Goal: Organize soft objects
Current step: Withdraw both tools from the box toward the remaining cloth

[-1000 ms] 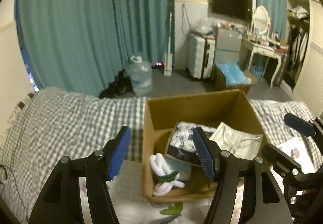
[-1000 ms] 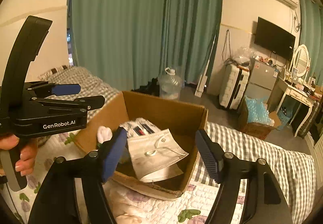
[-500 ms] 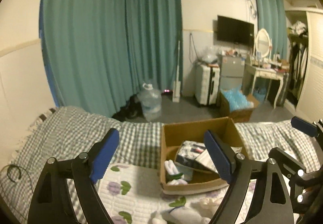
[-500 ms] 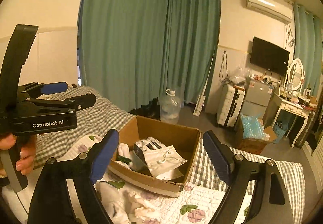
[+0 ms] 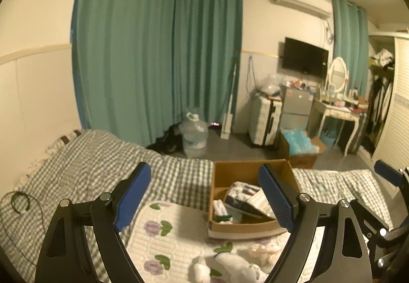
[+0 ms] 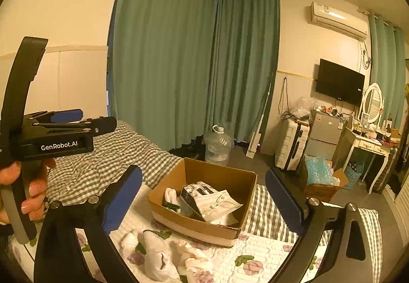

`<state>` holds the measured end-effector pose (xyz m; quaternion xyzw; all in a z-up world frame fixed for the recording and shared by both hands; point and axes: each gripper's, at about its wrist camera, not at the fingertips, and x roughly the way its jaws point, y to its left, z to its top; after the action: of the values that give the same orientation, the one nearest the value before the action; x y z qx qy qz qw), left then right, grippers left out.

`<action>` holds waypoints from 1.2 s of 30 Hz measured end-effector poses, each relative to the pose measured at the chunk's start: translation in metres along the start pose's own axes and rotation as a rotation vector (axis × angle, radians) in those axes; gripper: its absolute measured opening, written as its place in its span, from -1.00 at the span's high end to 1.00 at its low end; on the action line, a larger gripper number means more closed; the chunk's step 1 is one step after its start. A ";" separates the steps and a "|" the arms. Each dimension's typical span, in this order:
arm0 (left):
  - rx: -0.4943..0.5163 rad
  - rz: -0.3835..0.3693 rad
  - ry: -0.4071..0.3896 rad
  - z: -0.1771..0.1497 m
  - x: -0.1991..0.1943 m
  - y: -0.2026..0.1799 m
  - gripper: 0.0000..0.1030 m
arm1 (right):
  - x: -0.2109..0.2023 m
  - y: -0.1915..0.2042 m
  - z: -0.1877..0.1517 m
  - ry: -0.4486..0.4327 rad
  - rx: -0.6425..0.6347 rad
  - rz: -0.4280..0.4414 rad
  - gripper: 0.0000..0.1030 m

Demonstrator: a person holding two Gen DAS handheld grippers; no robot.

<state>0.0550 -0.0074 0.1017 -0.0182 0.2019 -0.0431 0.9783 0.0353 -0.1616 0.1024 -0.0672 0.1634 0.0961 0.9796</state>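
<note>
A cardboard box (image 5: 245,225) (image 6: 199,228) sits on the bed. It holds white socks (image 6: 170,195), a dark printed packet (image 6: 196,189) and a pale mask packet (image 6: 217,203). Loose white socks (image 6: 158,260) (image 5: 237,265) lie on the floral quilt in front of the box. My left gripper (image 5: 207,198) is open and empty, held well back above the quilt. My right gripper (image 6: 204,201) is open and empty, also back from the box. The left gripper also shows at the left in the right wrist view (image 6: 56,129).
The bed has a grey checked cover (image 5: 84,163) and a floral quilt (image 5: 163,239). Beyond the bed stand a water jug (image 5: 193,136), a suitcase (image 5: 264,120), a floor box of blue bags (image 5: 300,146), a dressing table (image 5: 337,109) and teal curtains (image 5: 153,53).
Both grippers have drawn back and up from the box, which now looks smaller. The loose socks on the quilt have come into view. Both stay open and empty.
</note>
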 end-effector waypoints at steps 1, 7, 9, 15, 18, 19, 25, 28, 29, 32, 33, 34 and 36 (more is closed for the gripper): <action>0.001 0.005 -0.001 -0.001 -0.001 0.001 -0.69 | -0.001 0.001 0.000 -0.003 -0.001 -0.001 -0.96; 0.016 0.027 -0.001 -0.012 -0.008 0.005 -0.69 | -0.006 0.005 -0.005 -0.016 -0.005 -0.003 -1.00; 0.021 0.028 0.018 -0.016 -0.004 0.006 -0.69 | -0.005 0.006 -0.006 -0.010 -0.003 -0.006 -1.00; 0.025 0.051 0.031 -0.026 0.005 0.008 -0.69 | -0.001 0.006 -0.015 0.002 -0.006 0.010 -1.00; 0.039 0.062 0.046 -0.034 0.012 0.006 -0.69 | 0.004 0.004 -0.020 0.011 -0.001 0.014 -1.00; 0.046 0.066 0.053 -0.036 0.014 0.003 -0.69 | 0.006 0.004 -0.023 0.016 -0.004 0.006 -1.00; 0.062 0.090 0.077 -0.049 0.028 0.006 -0.69 | 0.024 0.001 -0.039 0.051 -0.022 -0.037 -1.00; 0.060 0.099 0.098 -0.057 0.035 0.009 -0.69 | 0.032 -0.003 -0.048 0.070 -0.015 -0.036 -1.00; 0.063 0.094 0.107 -0.059 0.037 0.009 -0.69 | 0.035 -0.004 -0.052 0.076 -0.011 -0.035 -1.00; 0.069 0.081 0.144 -0.070 0.047 0.011 -0.69 | 0.047 -0.008 -0.063 0.135 0.004 -0.016 -1.00; 0.071 0.082 0.156 -0.075 0.051 0.011 -0.69 | 0.050 -0.008 -0.067 0.145 0.007 -0.005 -1.00; 0.073 0.082 0.164 -0.077 0.053 0.011 -0.69 | 0.052 -0.008 -0.072 0.148 0.004 0.001 -1.00; 0.079 0.087 0.187 -0.087 0.061 0.012 -0.69 | 0.056 -0.007 -0.079 0.149 -0.004 -0.001 -1.00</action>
<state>0.0769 -0.0031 -0.0028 0.0332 0.2913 -0.0098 0.9560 0.0645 -0.1724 0.0099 -0.0763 0.2358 0.0906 0.9646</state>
